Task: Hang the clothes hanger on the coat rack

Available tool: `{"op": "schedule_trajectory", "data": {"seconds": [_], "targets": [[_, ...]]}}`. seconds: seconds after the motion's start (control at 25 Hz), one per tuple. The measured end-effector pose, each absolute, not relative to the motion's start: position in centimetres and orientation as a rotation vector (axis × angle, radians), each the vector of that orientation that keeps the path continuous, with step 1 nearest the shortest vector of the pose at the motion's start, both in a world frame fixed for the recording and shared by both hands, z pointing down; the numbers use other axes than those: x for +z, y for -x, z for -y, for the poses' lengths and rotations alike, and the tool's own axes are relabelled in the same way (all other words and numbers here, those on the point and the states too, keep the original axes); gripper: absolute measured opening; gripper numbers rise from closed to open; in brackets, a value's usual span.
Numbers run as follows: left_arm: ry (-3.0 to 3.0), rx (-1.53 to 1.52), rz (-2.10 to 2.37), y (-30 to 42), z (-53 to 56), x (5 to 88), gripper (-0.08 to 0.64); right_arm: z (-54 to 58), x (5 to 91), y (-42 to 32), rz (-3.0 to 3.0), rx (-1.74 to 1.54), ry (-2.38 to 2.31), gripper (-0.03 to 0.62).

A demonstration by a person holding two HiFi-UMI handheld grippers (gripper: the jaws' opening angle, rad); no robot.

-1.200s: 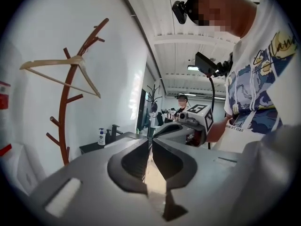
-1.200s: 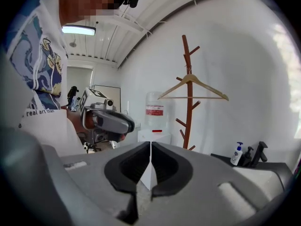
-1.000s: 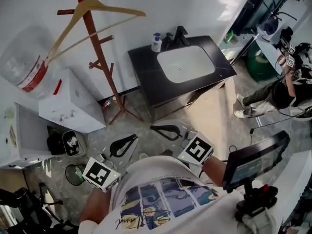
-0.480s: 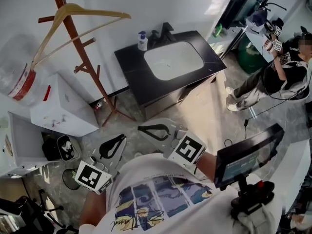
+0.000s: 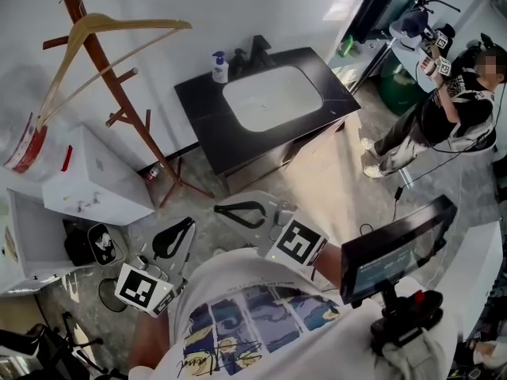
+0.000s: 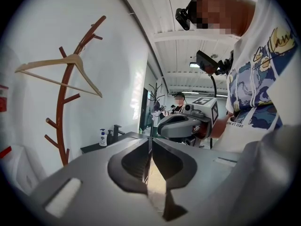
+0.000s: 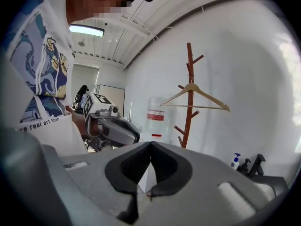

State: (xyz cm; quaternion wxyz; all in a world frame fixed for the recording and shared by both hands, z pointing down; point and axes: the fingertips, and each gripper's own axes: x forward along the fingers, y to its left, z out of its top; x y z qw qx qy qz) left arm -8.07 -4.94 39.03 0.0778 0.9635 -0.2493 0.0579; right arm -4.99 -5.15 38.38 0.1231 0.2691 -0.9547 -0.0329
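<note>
A light wooden clothes hanger [image 5: 111,26] hangs from an upper peg of the reddish-brown coat rack [image 5: 107,93], which stands against the white wall. The left gripper view shows the hanger [image 6: 61,72] and the rack [image 6: 63,121] too, and the right gripper view shows the hanger [image 7: 195,95] well clear of both grippers. My left gripper [image 5: 176,237] is held low by my body, shut and empty. My right gripper [image 5: 238,212] is beside it, also shut with nothing between its jaws. Each gripper points roughly across at the other.
A black counter with a white basin [image 5: 269,97] and a soap bottle [image 5: 219,66] stands right of the rack. A white water dispenser [image 5: 91,176] with its bottle [image 5: 20,145] is at left. Another person [image 5: 451,109] sits far right. A screen on a stand [image 5: 396,252] is near my right side.
The head view has swung, so the rack, the hanger and the counter sit further left in the picture. The hanger stays on its peg. Both grippers remain low and shut.
</note>
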Motion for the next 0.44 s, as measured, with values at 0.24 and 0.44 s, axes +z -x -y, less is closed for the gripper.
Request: {"op": "schedule_trajectory", "data": {"seconds": [0.24, 0.44], "targets": [[-2.877, 0.177, 0.779, 7.4, 6.0, 38.9, 0.025, 6.0, 38.6, 4.0, 2.785, -0.099, -0.766, 0.002], [-2.87, 0.191, 0.809, 6.8, 7.2, 39.1, 0.025, 6.9, 38.6, 3.0, 2.723, -0.085, -0.74, 0.002]]}}
